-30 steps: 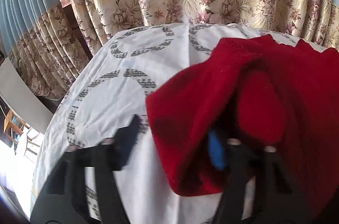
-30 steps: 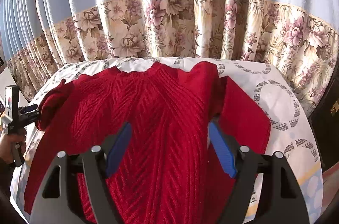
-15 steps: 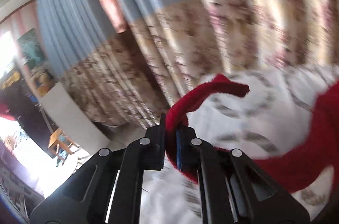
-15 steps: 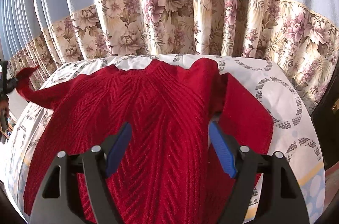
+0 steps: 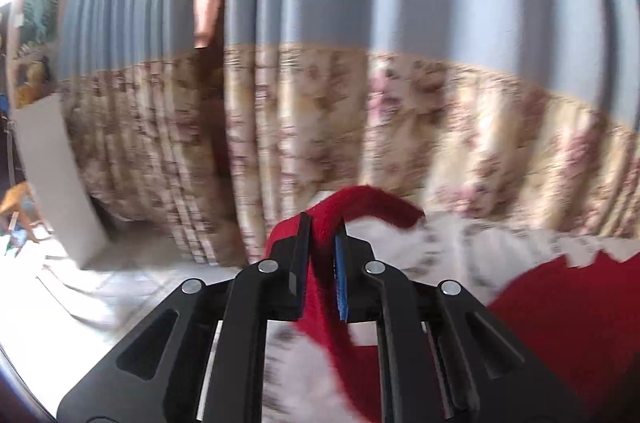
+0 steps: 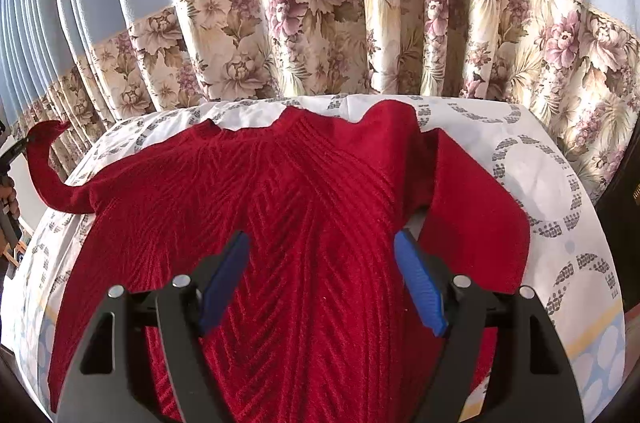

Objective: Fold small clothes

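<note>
The red sweater (image 6: 304,223) lies spread face-up over the white patterned cloth (image 6: 540,183) that covers the surface, collar toward the flowered curtain (image 6: 320,35) at the back. A second ago its left sleeve (image 6: 44,175) was bunched over the body near the edge; now it is drawn out straight past the left side of the surface and lifted clear, its cuff curling over at the top. The left gripper (image 5: 322,255) has its jaws pressed together on that sleeve, red knit pinched between the dark pad and the blue one, and its view is blurred. The right gripper (image 6: 322,279) hangs over the sweater's lower middle as it did before, jaws spread wide; I cannot tell if the blue pads (image 6: 420,283) touch the knit. The right sleeve (image 6: 476,207) lies flat, with bare cloth beyond it to the right edge, and a narrow strip shows behind the collar.
</note>
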Demonstrator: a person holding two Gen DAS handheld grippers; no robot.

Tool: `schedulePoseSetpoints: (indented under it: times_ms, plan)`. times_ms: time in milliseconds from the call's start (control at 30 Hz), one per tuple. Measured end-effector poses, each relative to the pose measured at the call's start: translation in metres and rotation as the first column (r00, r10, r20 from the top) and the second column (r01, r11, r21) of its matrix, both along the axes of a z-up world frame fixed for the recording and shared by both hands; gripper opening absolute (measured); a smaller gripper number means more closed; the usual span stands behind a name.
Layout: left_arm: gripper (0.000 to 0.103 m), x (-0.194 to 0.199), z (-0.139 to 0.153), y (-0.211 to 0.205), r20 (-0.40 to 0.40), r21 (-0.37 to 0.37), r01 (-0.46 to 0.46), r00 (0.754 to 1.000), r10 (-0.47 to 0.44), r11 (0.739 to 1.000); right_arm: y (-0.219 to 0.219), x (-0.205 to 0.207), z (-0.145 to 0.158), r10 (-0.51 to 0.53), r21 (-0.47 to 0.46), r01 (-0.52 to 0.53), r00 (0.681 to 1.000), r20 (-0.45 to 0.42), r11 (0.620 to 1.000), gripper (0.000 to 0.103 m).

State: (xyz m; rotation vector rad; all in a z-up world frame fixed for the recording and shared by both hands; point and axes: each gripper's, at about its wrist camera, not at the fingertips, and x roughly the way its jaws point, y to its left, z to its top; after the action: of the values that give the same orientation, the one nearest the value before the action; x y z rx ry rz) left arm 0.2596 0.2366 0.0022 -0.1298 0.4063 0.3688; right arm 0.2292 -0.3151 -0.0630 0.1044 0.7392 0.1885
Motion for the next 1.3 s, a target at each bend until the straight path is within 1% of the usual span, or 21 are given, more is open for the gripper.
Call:
schedulePoseSetpoints:
  times_ms: [100, 233, 300, 367, 433, 467, 500, 533, 600, 633, 700, 767, 833, 900, 1000, 1033, 1100, 1167, 1200, 1233, 1300]
  plan:
    - [0.01, 0.013, 0.002, -0.041, 0.012, -0.03, 0.079, 0.997, -0.079, 0.996, 0.001, 0.003, -0.001, 0.005, 0.006, -0.005, 1.0, -0.005, 1.0, 0.076]
    - [0.01, 0.035, 0.008, -0.11, 0.03, -0.036, 0.19, 0.982, -0.189, 0.981, -0.003, 0.007, -0.002, -0.003, 0.01, 0.003, 1.0, -0.007, 1.0, 0.076]
    - [0.01, 0.041, 0.015, -0.145, 0.066, -0.055, 0.262, 0.964, -0.258, 0.964, -0.007, 0.009, -0.002, -0.012, 0.016, 0.012, 1.0, -0.006, 1.0, 0.076]
    - [0.013, 0.039, 0.02, -0.183, 0.1, -0.071, 0.356, 0.932, -0.348, 0.932, -0.013, 0.009, -0.002, -0.024, 0.022, 0.024, 1.0, -0.004, 0.999, 0.076]
    - [0.04, 0.036, 0.013, -0.225, 0.103, -0.074, 0.454, 0.889, -0.446, 0.888, -0.019, 0.011, -0.004, -0.036, 0.031, 0.036, 0.999, -0.009, 0.999, 0.076]
    - [0.073, 0.033, 0.005, -0.242, 0.088, -0.069, 0.478, 0.877, -0.472, 0.876, -0.021, 0.012, -0.005, -0.039, 0.034, 0.04, 0.999, -0.015, 0.999, 0.076]
    - [0.091, 0.028, -0.006, -0.256, 0.071, -0.06, 0.485, 0.874, -0.481, 0.873, -0.023, 0.013, -0.007, -0.042, 0.039, 0.042, 0.999, -0.022, 0.998, 0.076]
    - [0.094, 0.023, -0.025, -0.273, 0.033, -0.042, 0.495, 0.869, -0.494, 0.868, -0.024, 0.014, -0.009, -0.042, 0.04, 0.043, 0.999, -0.027, 0.998, 0.076]
    - [0.094, 0.021, -0.05, -0.289, -0.047, -0.023, 0.511, 0.858, -0.512, 0.859, -0.025, 0.016, -0.012, -0.038, 0.043, 0.04, 0.998, -0.04, 0.998, 0.076]
    - [0.094, 0.018, -0.068, -0.296, -0.104, -0.02, 0.516, 0.851, -0.515, 0.857, -0.024, 0.017, -0.013, -0.035, 0.042, 0.037, 0.998, -0.044, 0.998, 0.076]
    - [0.094, 0.01, -0.082, -0.295, -0.148, -0.031, 0.516, 0.845, -0.515, 0.856, -0.02, 0.019, -0.015, -0.024, 0.038, 0.026, 0.999, -0.047, 0.999, 0.076]
    - [0.096, 0.0, -0.088, -0.286, -0.17, -0.041, 0.518, 0.839, -0.517, 0.854, -0.014, 0.023, -0.014, -0.009, 0.033, 0.011, 0.999, -0.046, 0.999, 0.076]
    - [0.098, -0.011, -0.086, -0.274, -0.171, -0.034, 0.508, 0.845, -0.506, 0.86, -0.006, 0.027, -0.011, 0.006, 0.038, -0.004, 0.999, -0.043, 0.999, 0.076]
    - [0.099, -0.016, -0.08, -0.262, -0.16, -0.02, 0.492, 0.858, -0.488, 0.87, 0.003, 0.033, -0.006, 0.025, 0.051, -0.023, 0.999, -0.037, 0.998, 0.076]
    - [0.1, -0.016, -0.063, -0.235, -0.145, -0.008, 0.427, 0.894, -0.423, 0.904, 0.032, 0.048, 0.004, 0.07, 0.043, -0.069, 0.997, -0.022, 0.997, 0.076]
    - [0.1, -0.014, -0.059, -0.221, -0.136, -0.01, 0.389, 0.912, -0.386, 0.921, 0.04, 0.051, 0.005, 0.082, 0.041, -0.081, 0.996, -0.018, 0.996, 0.076]
    - [0.1, -0.008, -0.053, -0.2, -0.131, -0.013, 0.333, 0.934, -0.331, 0.943, 0.059, 0.061, 0.007, 0.114, 0.036, -0.113, 0.993, -0.017, 0.993, 0.076]
    - [0.1, 0.002, -0.049, -0.173, -0.144, -0.024, 0.249, 0.958, -0.25, 0.968, 0.081, 0.073, 0.006, 0.141, 0.029, -0.141, 0.99, -0.02, 0.99, 0.076]
    - [0.1, 0.007, -0.049, -0.163, -0.151, -0.038, 0.226, 0.962, -0.229, 0.973, 0.091, 0.079, 0.004, 0.154, 0.025, -0.153, 0.988, -0.023, 0.988, 0.076]
    - [0.1, 0.016, -0.051, -0.146, -0.174, -0.069, 0.188, 0.965, -0.197, 0.98, 0.101, 0.086, 0.001, 0.163, 0.021, -0.163, 0.986, -0.029, 0.986, 0.076]
    - [0.1, 0.026, -0.056, -0.127, -0.201, -0.092, 0.137, 0.967, -0.154, 0.986, 0.116, 0.101, -0.009, 0.168, 0.012, -0.168, 0.984, -0.052, 0.986, 0.076]
